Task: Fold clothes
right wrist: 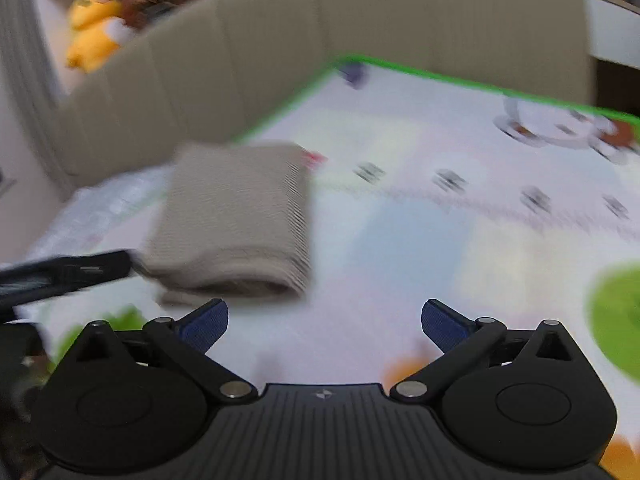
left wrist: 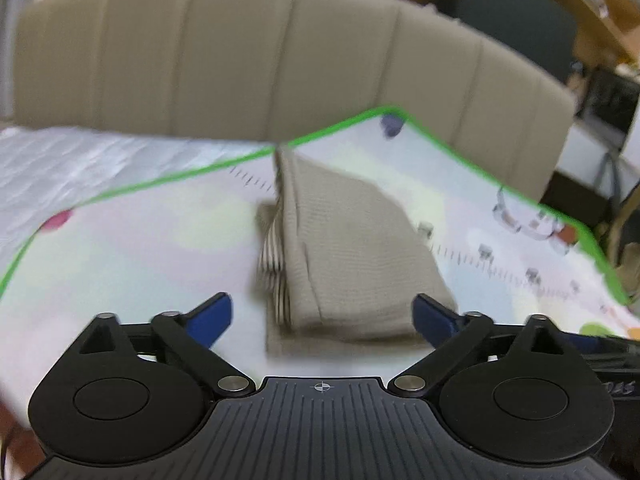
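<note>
1. The beige folded garment [left wrist: 352, 256] lay on a pastel play mat [left wrist: 132, 256] with a green border, which covered the bed in front of a padded beige headboard [left wrist: 248, 52]. In the left wrist view it sat towards the middle of the mat, its far end close to the mat's far edge.
2. Striped layers showed along one side of the bundle, so it looked folded several times over; I judged the folding of this piece to be nearly or wholly done.
3. The left gripper [left wrist: 322, 316] had its blue pads spread wide, with nothing pinched. The near end of the garment lay between and just ahead of them, but neither pad pressed on it.
4. The right gripper [right wrist: 324, 320] was likewise fully spread and empty, over bare mat, with the garment [right wrist: 236, 224] off towards the mat's left side in its view.
5. A dark bar [right wrist: 68, 272] reached in from the left edge of the right wrist view and met the bundle's near corner; it was probably part of the other gripper, though the blur kept me from being sure.
6. Both views were smeared, so fine creases could not be read.
7. To finish well, I would have wanted both grippers drawn clear without brushing the top layer, since a loose fold slides easily on a slick mat.
8. If a tidy-up was still due, pressing the bundle flat from above or squaring its striped edge would have been safer than pinching it again.
9. A yellow plush toy [right wrist: 94, 28] sat beyond the headboard, well away from the work.
</note>
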{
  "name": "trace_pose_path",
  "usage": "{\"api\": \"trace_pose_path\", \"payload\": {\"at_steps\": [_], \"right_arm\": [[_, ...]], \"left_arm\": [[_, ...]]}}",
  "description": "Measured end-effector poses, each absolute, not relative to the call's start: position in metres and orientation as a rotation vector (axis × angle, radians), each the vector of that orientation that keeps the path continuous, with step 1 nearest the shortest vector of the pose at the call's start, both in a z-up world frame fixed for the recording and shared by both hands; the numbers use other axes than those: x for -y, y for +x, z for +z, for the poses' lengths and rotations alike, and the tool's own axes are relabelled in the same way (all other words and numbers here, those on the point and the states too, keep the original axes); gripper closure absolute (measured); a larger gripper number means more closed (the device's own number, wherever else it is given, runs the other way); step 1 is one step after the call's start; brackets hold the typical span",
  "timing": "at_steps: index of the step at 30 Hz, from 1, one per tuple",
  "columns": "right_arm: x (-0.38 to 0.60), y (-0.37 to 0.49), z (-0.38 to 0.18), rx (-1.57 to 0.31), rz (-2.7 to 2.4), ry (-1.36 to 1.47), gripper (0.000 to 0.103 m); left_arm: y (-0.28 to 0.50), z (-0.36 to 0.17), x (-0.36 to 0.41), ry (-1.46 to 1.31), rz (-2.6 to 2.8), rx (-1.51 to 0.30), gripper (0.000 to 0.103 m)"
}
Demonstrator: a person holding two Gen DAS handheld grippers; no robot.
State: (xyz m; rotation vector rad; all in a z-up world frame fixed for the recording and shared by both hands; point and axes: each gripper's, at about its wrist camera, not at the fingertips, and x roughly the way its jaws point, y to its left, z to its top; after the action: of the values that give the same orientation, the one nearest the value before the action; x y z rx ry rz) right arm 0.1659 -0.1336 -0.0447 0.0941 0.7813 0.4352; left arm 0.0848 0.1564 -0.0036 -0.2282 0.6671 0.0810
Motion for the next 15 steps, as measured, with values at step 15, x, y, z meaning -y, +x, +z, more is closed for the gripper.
{"api": "trace_pose_path", "payload": {"at_steps": [15], "right_arm": [[0.141, 0.127, -0.087, -0.818, 0.38, -0.099, 0.0]], "left_arm": [[0.034, -0.065, -0.091, -0.043, 0.315, -0.892, 0.0]]}}
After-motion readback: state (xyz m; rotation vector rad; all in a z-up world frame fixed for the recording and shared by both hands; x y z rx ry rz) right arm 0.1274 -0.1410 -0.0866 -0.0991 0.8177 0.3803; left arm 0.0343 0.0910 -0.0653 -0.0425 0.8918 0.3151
